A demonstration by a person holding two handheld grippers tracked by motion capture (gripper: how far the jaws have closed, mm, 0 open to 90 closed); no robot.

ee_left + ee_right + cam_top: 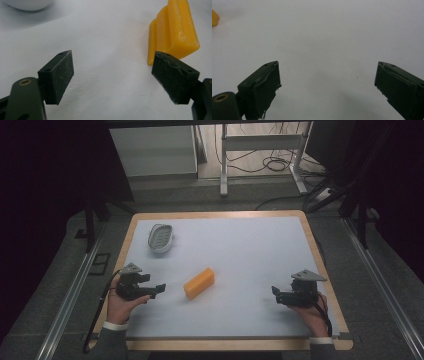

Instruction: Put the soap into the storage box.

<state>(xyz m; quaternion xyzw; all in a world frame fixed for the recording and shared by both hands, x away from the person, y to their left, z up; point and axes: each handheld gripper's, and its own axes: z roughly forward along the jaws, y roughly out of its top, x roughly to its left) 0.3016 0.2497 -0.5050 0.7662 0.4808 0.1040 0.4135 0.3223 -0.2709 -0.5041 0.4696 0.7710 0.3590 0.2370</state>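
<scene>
A yellow-orange block lies near the middle of the white table top, and in the left gripper view the same block sits just beyond the right-hand jaw. My left gripper rests at the table's left, a short way left of the block, open with nothing between its jaws; its opening shows only bare table. My right gripper is at the table's right, pointing toward the middle, jaws wide apart and empty. A sliver of the block sits at the far left of the right gripper view.
A small white oval dish with a grey ribbed inside stands at the back left of the table; its rim peeks in at the top of the left gripper view. The table has a wooden edge. Desk legs and cables lie beyond it.
</scene>
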